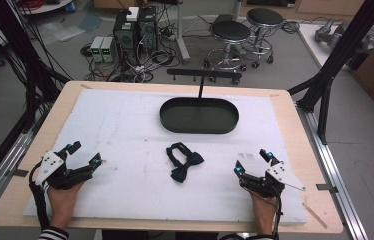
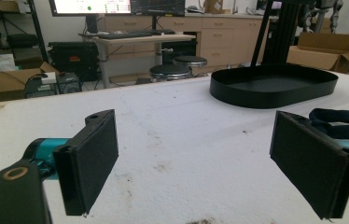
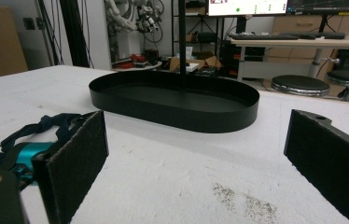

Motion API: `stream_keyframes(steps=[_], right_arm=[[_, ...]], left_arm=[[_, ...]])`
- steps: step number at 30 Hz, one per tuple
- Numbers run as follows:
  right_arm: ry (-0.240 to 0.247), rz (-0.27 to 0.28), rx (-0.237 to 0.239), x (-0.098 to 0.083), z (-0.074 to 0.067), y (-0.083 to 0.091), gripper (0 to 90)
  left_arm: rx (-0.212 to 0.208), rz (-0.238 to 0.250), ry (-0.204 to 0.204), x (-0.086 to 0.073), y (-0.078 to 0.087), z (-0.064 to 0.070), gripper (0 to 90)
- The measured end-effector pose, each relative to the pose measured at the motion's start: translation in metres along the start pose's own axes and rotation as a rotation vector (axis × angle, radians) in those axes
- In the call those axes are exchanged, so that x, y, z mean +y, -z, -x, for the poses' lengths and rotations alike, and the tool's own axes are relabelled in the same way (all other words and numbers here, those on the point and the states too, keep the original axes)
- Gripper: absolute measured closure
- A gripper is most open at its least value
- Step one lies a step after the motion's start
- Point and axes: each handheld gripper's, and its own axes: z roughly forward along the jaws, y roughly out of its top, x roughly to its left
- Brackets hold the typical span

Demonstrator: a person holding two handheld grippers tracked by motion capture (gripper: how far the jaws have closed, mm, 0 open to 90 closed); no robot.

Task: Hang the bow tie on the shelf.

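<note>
The tabletop [image 1: 275, 107], covered by a white sheet, carries a black oval tray [image 1: 199, 115] with a thin upright post at its far rim. Just in front of the tray, toward the person, lies a dark bow tie [image 1: 183, 161], crumpled with its strap looped. Well to the tray's near left rests the left gripper [image 1: 86, 154], jaws spread wide and empty; well to its near right rests the right gripper [image 1: 250, 160], likewise spread and empty. Nothing seems begun: the bow tie lies untouched and the tray is bare, so grasping and placing are probably all ahead. The post's top crossbar merges with floor clutter, and each gripper view cuts the bow tie off behind a jaw.
</note>
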Motion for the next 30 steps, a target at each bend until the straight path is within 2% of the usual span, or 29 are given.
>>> stream_keyframes(steps=[13, 19, 24, 30], right_arm=[[0.001, -0.006, -0.013, 0.0, -0.001, -0.001, 5.3], [0.005, -0.051, 0.018, 0.003, 0.0, -0.005, 5.2], [-0.029, -0.059, 0.038, 0.011, 0.0, -0.007, 5.2], [-0.031, -0.125, 0.115, 0.026, -0.006, -0.018, 5.2]], left_arm=[[-0.002, 0.004, 0.007, 0.0, 0.0, 0.0, 15.7], [-0.001, -0.002, 0.006, 0.0, 0.0, -0.001, 15.7], [0.0, -0.003, 0.009, 0.0, -0.001, -0.001, 15.7], [0.002, -0.008, 0.008, 0.0, -0.001, -0.001, 15.7]])
